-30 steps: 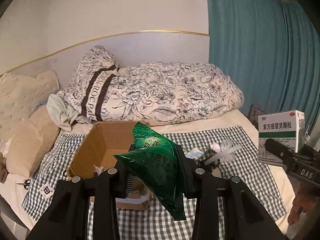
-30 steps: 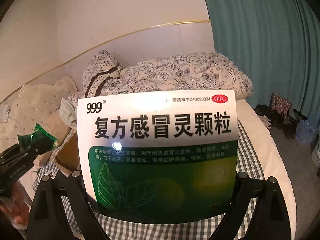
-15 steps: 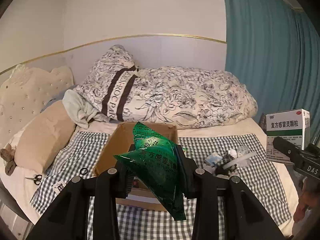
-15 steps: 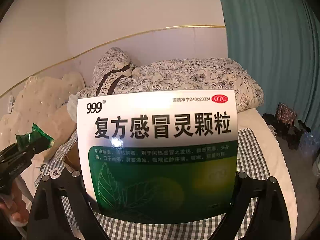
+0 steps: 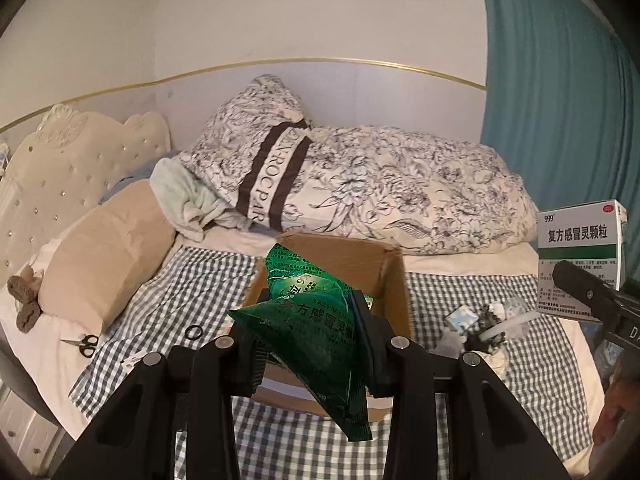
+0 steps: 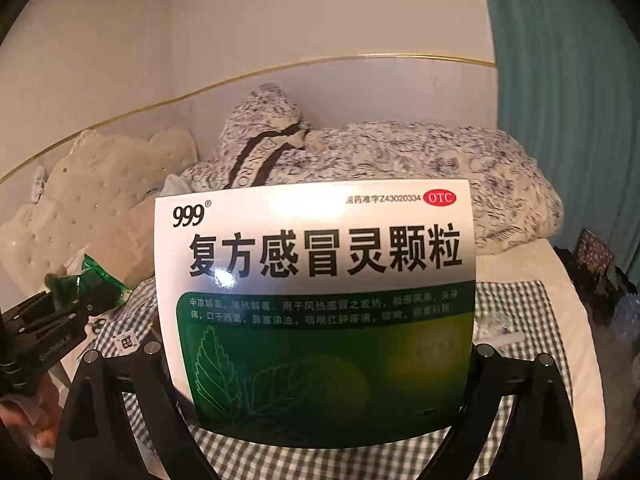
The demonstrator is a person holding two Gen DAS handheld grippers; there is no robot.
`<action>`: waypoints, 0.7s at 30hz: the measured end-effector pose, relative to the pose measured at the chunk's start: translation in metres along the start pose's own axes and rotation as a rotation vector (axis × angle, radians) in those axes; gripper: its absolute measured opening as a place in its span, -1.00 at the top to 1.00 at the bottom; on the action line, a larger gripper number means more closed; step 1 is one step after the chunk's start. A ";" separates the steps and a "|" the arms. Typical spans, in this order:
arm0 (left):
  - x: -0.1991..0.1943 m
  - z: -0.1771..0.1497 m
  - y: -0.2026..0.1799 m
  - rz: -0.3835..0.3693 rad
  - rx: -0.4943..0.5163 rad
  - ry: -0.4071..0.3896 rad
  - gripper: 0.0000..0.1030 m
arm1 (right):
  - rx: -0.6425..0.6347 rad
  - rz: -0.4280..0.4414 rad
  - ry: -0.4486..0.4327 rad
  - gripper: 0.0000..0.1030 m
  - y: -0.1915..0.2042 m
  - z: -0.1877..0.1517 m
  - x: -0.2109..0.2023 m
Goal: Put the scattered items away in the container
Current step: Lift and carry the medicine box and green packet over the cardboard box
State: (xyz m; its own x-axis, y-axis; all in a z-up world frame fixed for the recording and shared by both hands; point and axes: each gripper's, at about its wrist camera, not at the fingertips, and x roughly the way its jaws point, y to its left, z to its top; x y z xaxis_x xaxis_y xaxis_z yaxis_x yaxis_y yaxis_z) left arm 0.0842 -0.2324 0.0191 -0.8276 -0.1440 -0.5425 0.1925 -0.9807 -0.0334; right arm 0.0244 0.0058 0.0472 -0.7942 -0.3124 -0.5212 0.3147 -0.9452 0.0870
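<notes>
Two grippers are loaded at once. Your left gripper (image 5: 308, 336) is clamped on a green foil sachet (image 5: 316, 332), which hangs crumpled between the jaws, its lower corner drooping below them. Straight ahead of it, the open cardboard box (image 5: 390, 280) sits on the checked blanket (image 5: 188, 292) spread over the bed; from this view the sachet overlaps the box's mouth, but you cannot tell whether it is above the opening or short of it.

Your right gripper (image 6: 320, 360) grips a white-and-green medicine box (image 6: 320, 300) by its two side edges, printed face toward the camera, held upright in the air. In the left wrist view that same medicine box (image 5: 580, 256) shows far to the right, well apart from the cardboard box.

On the blanket, a small heap of loose items (image 5: 484, 324) lies right of the cardboard box, a black ring (image 5: 193, 332) lies to its left, and scissors (image 5: 82, 343) rest near the blanket's left edge. A floral duvet (image 5: 384, 188) is bundled behind.
</notes>
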 end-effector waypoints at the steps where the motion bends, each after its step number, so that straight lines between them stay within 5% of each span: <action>1: 0.002 0.000 0.004 0.004 -0.004 0.003 0.27 | -0.008 0.002 0.003 -0.82 0.004 0.000 0.003; 21: 0.052 -0.005 0.042 0.042 -0.012 0.071 0.27 | -0.090 0.074 0.015 -0.82 0.068 0.010 0.068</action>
State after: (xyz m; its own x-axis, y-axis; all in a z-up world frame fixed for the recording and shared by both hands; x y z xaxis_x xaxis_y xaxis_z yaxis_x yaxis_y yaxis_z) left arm 0.0519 -0.2808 -0.0142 -0.7794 -0.1752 -0.6015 0.2331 -0.9723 -0.0189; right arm -0.0136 -0.0812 0.0263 -0.7594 -0.3791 -0.5288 0.4181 -0.9070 0.0499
